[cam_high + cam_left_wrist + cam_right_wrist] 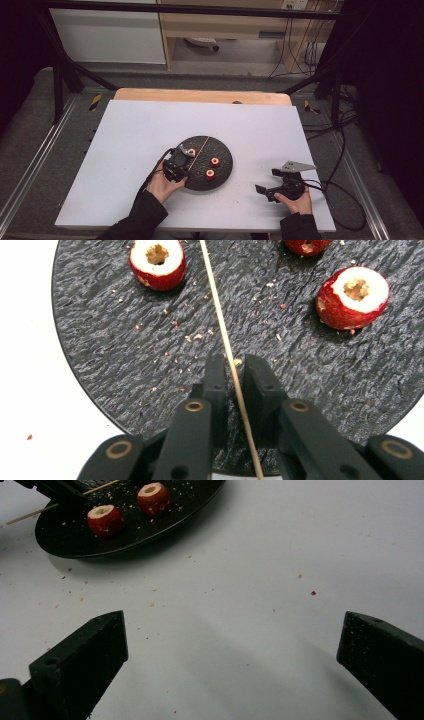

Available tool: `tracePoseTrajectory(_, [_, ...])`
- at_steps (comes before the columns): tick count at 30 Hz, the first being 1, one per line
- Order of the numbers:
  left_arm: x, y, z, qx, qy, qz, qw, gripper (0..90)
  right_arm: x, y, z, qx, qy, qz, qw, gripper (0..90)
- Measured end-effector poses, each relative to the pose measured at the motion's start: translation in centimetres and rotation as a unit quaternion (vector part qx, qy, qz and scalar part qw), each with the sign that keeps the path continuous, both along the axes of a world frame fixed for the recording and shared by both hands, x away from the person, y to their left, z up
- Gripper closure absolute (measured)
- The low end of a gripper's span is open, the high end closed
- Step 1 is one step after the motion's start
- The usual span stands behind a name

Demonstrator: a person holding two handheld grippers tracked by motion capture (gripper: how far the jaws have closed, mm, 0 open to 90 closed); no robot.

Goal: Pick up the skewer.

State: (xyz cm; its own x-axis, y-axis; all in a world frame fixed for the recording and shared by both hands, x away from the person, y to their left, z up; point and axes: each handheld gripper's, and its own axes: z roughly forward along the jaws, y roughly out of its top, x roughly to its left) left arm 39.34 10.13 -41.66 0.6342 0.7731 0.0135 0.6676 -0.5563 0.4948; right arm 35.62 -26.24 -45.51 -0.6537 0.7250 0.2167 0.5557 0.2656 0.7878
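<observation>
A thin pale wooden skewer (226, 342) lies across the round black textured plate (110, 340), running from the plate's near edge toward its far rim. The left gripper (234, 367) has its two black jaws drawn in close on either side of the skewer's near part. A narrow gap still shows between the stick and each jaw face, so I cannot say for certain that the pads press on it. From the high view, the left gripper (176, 167) sits over the near left edge of the plate, with the person's left hand (162, 186) behind it.

On the plate rest three cored red fruit pieces with pale hollow centres. One fruit piece (157, 263) lies to one side of the skewer, the other two (352, 297) on the opposite side. Fine crumbs are scattered over the plate's dark surface.

The plate stands near the middle of the white worktop (130, 140). Well to the right, apart from the plate, the right gripper (274, 187) is held low over the bare worktop, its jaws spread wide with nothing between them. Small specks and crumbs dot the white surface there.
</observation>
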Motion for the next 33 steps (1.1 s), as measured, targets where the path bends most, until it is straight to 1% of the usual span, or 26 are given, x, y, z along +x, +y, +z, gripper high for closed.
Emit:
tracePoseTrajectory(2, [0.0, 0.0, 0.0, 0.001, -0.002, 0.003, 1.0000, 82.4, 0.0, 0.0, 0.0, -0.002, -0.001, 0.002, 1.0000, 0.7])
tracePoseTrajectory(7, [0.0, 0.0, 0.0, -0.001, 0.000, 0.013, 0.9999, 87.5, 0.0, 0.0, 0.0, -0.001, 0.000, 0.000, 1.0000, 0.7])
tracePoseTrajectory(12, [-0.1, 0.2, 0.0, -0.009, 0.000, 0.019, 0.9998, 87.7, 0.0, 0.0, 0.0, -0.002, 0.001, 0.001, 1.0000, 0.7])
tracePoseTrajectory(14, [-0.1, 0.4, 0.0, -0.015, -0.004, 0.020, 0.9997, 87.8, 0.0, 0.0, 0.0, -0.002, 0.001, 0.001, 1.0000, 0.6])
tracePoseTrajectory(15, [-0.2, 0.6, 0.1, -0.019, -0.009, 0.019, 0.9996, 88.0, 0.0, 0.0, 0.0, 0.000, 0.001, 0.000, 1.0000, 0.7])
tracePoseTrajectory(16, [-0.2, 0.6, 0.1, -0.019, -0.009, 0.019, 0.9996, 88.0, 0.0, 0.0, 0.0, 0.000, 0.001, 0.000, 1.0000, 0.7])
tracePoseTrajectory(20, [-0.4, 1.1, 0.6, -0.028, -0.021, 0.017, 0.9992, 88.1, 0.0, 0.0, 0.0, -0.003, 0.000, 0.001, 1.0000, 0.7])
tracePoseTrajectory(22, [-0.5, 1.4, 0.8, -0.036, -0.028, 0.013, 0.9989, 88.1, 0.0, 0.0, 0.0, -0.004, 0.000, 0.001, 1.0000, 0.7])
tracePoseTrajectory(23, [-0.7, 1.8, 1.0, -0.043, -0.036, 0.008, 0.9984, 88.1, 0.0, 0.0, -0.1, -0.005, 0.000, 0.002, 1.0000, 0.7])
tracePoseTrajectory(24, [-0.7, 1.8, 1.0, -0.043, -0.036, 0.008, 0.9984, 88.1, 0.0, 0.0, -0.1, -0.005, 0.000, 0.002, 1.0000, 0.7])
tracePoseTrajectory(25, [-0.8, 2.2, 1.1, -0.053, -0.042, 0.005, 0.9977, 88.1, 0.0, 0.0, -0.1, -0.005, 0.000, 0.001, 1.0000, 0.7])
tracePoseTrajectory(26, [-0.8, 2.2, 1.1, -0.053, -0.042, 0.005, 0.9977, 88.1, 0.0, 0.0, -0.1, -0.005, 0.000, 0.001, 1.0000, 0.7])
tracePoseTrajectory(28, [-1.0, 2.7, 1.3, -0.065, -0.045, -0.001, 0.9969, 88.1, 0.0, 0.0, -0.1, -0.006, 0.001, 0.001, 1.0000, 0.7])
tracePoseTrajectory(30, [-1.2, 3.3, 1.4, -0.079, -0.052, -0.006, 0.9955, 88.1, 0.0, 0.0, -0.1, -0.007, 0.001, 0.001, 1.0000, 0.7])
tracePoseTrajectory(33, [-1.4, 4.0, 1.4, -0.089, -0.062, -0.015, 0.9940, 88.1, 0.0, 0.0, -0.1, -0.007, 0.001, 0.001, 1.0000, 0.7])
